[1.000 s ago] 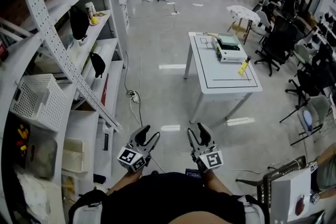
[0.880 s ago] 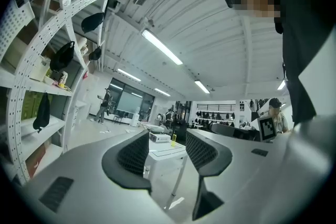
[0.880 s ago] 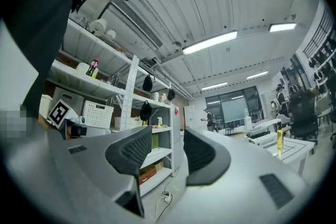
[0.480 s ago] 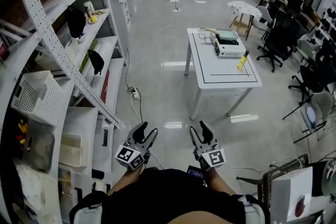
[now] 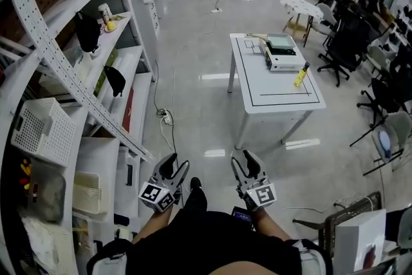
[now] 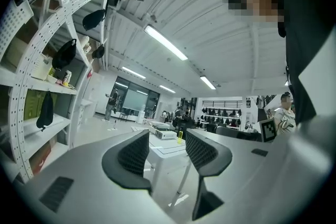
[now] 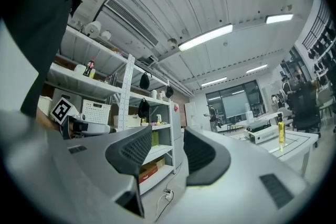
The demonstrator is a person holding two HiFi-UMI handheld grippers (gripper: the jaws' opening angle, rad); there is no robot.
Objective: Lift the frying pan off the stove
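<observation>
No words, numbers or brand names can be read anywhere. The only sign-like marks are black-and-white square patterns. One is on the cube of the left claw (image 5: 177, 164) and one is on the cube of the right claw (image 5: 242, 161). They are blocky shapes, not letters. The same kind of pattern shows small in each gripper view, on the other claw's cube. The white desk (image 5: 277, 93) has thin black lines drawn on its top, but no writing. The things on the shelves (image 5: 129, 61) and the yellow bottle (image 5: 300, 75) may have labels, but they are too small to read.
</observation>
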